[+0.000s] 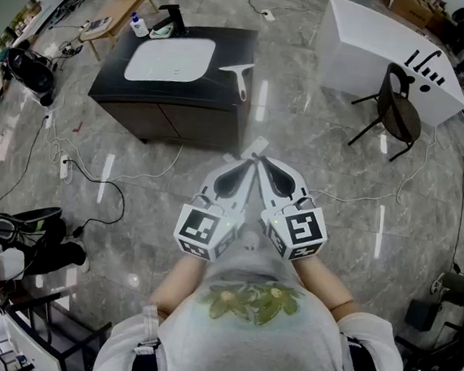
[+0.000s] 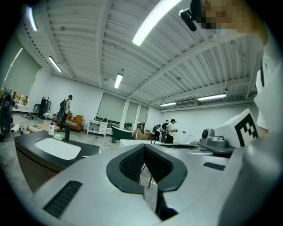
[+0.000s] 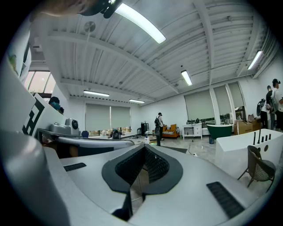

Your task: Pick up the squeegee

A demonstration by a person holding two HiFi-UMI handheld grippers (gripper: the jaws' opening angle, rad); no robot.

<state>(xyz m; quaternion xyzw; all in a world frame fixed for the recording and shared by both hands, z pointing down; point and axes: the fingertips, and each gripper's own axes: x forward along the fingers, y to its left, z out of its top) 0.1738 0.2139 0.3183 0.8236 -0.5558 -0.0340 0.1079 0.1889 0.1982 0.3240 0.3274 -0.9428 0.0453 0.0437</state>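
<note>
Grey left gripper [image 1: 247,164] and grey right gripper [image 1: 266,166] were both pinched shut, empty. White plastic squeegee [image 1: 241,76] lay well ahead of them on black sink counter [image 1: 229,43]. Approach pending, I judged: close in, open jaws.

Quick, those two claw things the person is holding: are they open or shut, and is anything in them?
Left gripper: closed, holding nothing.
Right gripper: closed, holding nothing.

A shiny grey stone floor [image 1: 317,148] is seen. A dark cabinet [image 1: 181,119] with a white sink [image 1: 169,59] is placed near a white tub [image 1: 350,61] and a black chair [image 1: 398,115]. Long lamps [image 3: 140,22] are lit on the ribbed ceiling [image 3: 212,39].
</note>
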